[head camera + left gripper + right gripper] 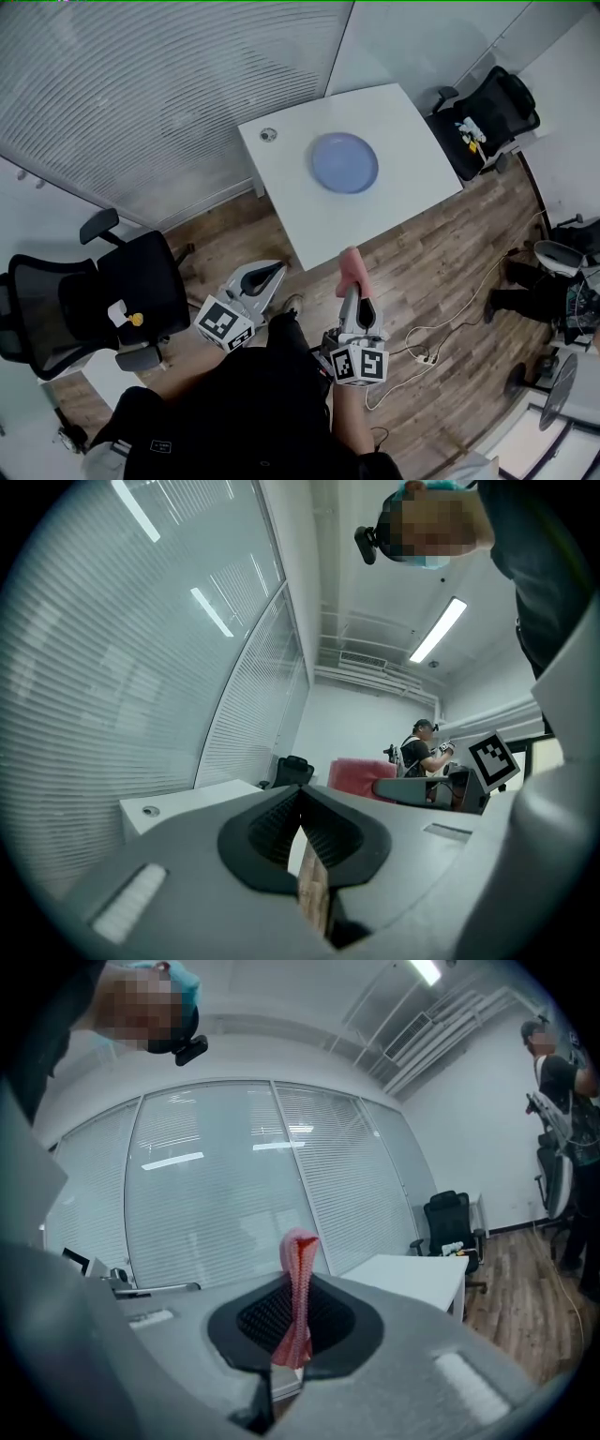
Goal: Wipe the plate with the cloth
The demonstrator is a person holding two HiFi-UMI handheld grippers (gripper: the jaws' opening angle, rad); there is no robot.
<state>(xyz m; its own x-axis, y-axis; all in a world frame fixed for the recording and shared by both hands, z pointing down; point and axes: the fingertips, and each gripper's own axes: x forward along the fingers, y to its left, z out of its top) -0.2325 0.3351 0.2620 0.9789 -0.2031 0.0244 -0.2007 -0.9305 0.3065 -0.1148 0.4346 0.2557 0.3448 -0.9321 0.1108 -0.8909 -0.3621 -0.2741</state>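
Your right tongs (296,1324) are clenched on the pink cloth (298,1279), which stands up from between the jaws as a narrow folded strip. Your left tongs (302,810) are closed tight with nothing between them. The blue plate (345,162) lies flat near the middle of the white counter (403,117), well apart from both tongs, which you hold over the wooden floor (441,272) short of the counter's near corner. Cloth and plate are not in contact. Judgement: the cloth is secured, but no wiping is under way. You have yet to bring the cloth to the plate, press it on the surface and work it across. The free left tongs may be needed to steady the plate.
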